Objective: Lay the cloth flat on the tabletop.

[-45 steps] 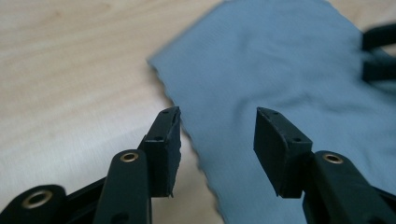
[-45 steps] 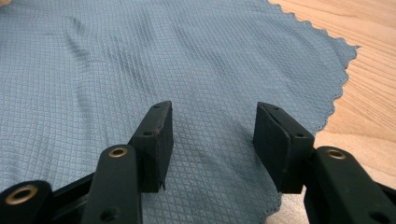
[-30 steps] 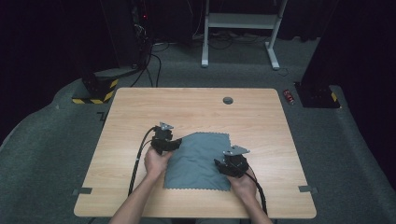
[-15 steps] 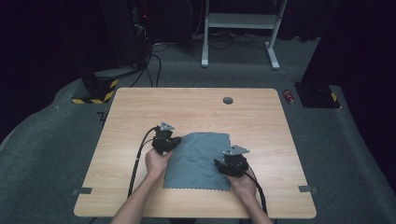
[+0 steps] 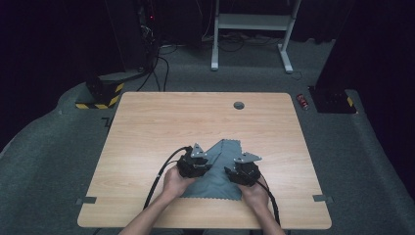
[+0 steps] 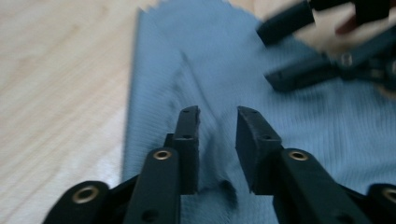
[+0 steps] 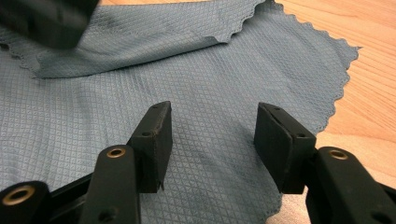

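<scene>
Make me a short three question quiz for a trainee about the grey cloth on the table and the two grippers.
1. True or false: the cloth lies fully flat and square on the table.
2. Which gripper has the wider gap between its jaws: A the left gripper, B the right gripper?
3. What shape is the cloth's edge in the right gripper view?

Key:
1. False: one corner is folded over.
2. B.
3. Scalloped, a wavy zigzag cut.
</scene>
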Available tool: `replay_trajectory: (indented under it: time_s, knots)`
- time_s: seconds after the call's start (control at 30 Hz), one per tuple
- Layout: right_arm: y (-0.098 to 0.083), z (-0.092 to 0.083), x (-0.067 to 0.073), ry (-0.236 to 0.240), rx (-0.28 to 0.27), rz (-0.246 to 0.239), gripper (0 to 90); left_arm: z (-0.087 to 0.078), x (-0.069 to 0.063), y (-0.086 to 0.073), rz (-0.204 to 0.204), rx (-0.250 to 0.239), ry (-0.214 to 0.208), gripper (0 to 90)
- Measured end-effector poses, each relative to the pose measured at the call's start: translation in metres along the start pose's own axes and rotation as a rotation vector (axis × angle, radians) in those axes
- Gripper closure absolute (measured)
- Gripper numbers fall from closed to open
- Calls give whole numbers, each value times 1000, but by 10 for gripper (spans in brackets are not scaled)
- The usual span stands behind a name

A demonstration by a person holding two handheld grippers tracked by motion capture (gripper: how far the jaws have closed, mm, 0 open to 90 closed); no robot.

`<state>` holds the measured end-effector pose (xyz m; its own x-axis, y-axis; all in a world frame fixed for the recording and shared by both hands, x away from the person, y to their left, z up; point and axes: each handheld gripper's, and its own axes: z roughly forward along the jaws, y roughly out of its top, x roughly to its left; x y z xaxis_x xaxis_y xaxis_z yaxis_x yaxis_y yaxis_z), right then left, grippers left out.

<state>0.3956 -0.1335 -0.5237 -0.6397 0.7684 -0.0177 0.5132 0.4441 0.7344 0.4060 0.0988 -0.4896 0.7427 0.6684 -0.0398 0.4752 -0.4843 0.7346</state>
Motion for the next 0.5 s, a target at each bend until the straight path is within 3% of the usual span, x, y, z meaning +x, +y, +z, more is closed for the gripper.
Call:
replay_trajectory:
  time_s: [0.07,0.17,0.27,0.5]
  knots:
    - [0,0,0,0,0,0,464,-2,7,0,-52,-18,36,661]
    - [0,0,0,1,0,0,461,-1,16,-2,-123,-6,40,654]
    - [0,0,0,1,0,-2,462,5,17,-5,-140,20,67,654]
    - [0,0,0,1,-1,-2,462,14,11,-6,-109,59,69,653]
